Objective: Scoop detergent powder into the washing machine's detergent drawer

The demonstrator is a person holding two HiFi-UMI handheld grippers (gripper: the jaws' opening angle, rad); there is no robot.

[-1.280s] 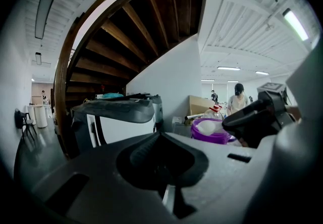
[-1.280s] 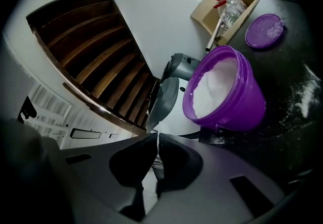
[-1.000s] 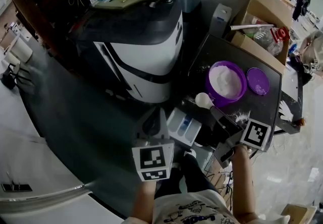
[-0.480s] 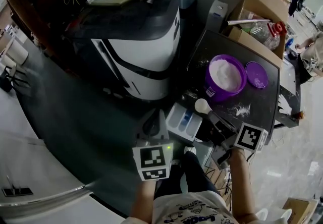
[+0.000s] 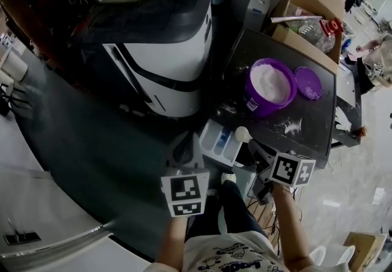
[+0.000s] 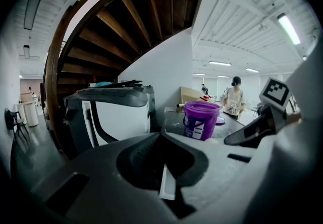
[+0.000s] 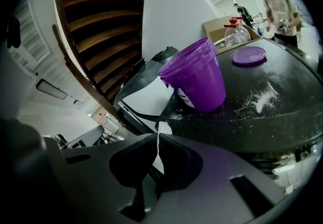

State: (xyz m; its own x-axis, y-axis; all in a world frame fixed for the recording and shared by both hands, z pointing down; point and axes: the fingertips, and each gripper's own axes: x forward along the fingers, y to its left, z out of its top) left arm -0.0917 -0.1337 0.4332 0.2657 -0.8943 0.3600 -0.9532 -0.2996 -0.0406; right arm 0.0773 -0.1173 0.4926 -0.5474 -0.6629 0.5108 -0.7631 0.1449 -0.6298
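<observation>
- The detergent drawer [image 5: 222,142] stands out in front of the washing machine [image 5: 159,56].
- A table [image 5: 320,111] stands right of the machine.
- On the table sits the powder tub [image 5: 269,84], with its lid [image 5: 308,83] just right of it.
- A cardboard box [image 5: 306,16] stands behind the table.
- The scoop [image 5: 243,134] is at the drawer's right edge.

Left gripper [image 5: 195,139]: low in front of the torso, pointing forward. Its own view shows the jaws closed, tips meeting, with nothing identifiable between them. The left marker cube [image 5: 185,194] faces up towards the head camera. The left forearm [image 5: 173,241] is bare and runs straight forward from the body.

Right gripper [image 5: 257,148]: beside the left one and apart from it, angled forward and leftward. Its jaws are closed on the handle of a white scoop [image 5: 243,134], whose bowl projects past the tips. The right marker cube [image 5: 292,170] is tilted. The right forearm [image 5: 294,228] is bare and extended.
</observation>
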